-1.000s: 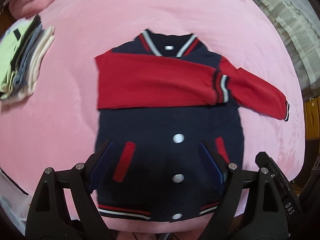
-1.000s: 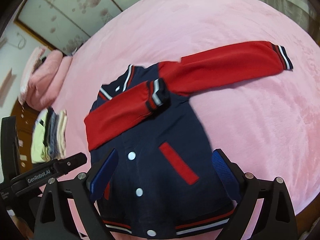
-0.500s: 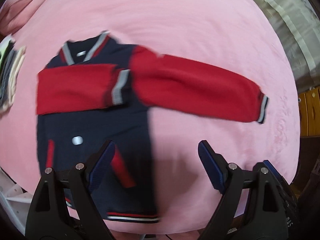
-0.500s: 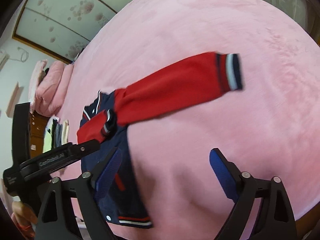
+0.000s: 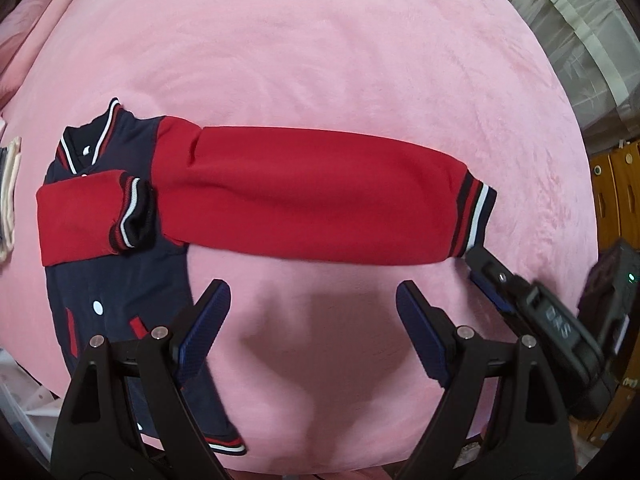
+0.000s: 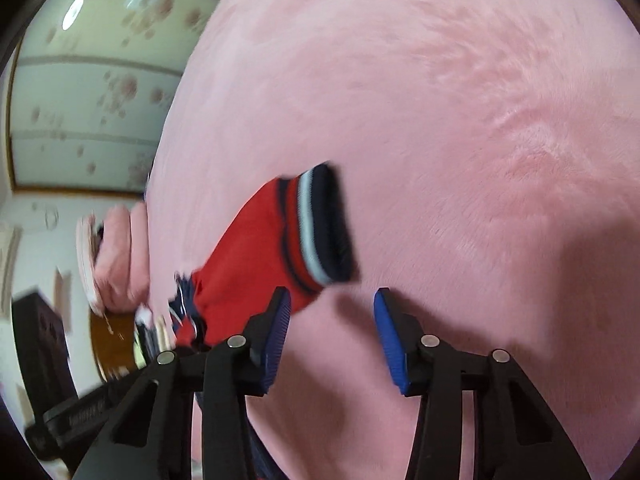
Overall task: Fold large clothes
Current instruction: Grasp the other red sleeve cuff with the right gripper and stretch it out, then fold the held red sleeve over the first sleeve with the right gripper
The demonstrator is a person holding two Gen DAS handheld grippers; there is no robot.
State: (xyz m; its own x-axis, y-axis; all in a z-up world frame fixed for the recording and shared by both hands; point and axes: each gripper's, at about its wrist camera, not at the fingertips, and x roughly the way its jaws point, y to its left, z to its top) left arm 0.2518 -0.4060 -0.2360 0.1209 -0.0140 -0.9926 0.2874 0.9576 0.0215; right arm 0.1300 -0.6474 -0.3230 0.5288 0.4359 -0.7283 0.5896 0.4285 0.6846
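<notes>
A navy varsity jacket lies flat on the pink bedspread. One red sleeve is folded across its chest. The other red sleeve stretches out to the right and ends in a striped cuff. My left gripper hangs open over bare bedspread just below that sleeve. My right gripper sits low at the near corner of the cuff. Its jaws are closing, with only bedspread in the gap and the cuff just ahead of the left fingertip. From the left wrist view the right gripper reaches the cuff's lower corner.
A stack of folded clothes lies at the left edge of the bed, with pink bedding beyond it. A curtain and wooden furniture stand off the right side. Floral wardrobe doors line the far wall.
Both grippers have swept right, from over the jacket's body to the outstretched sleeve. The right one dropped low to the cuff and its jaws narrowed. The jacket has not moved.
</notes>
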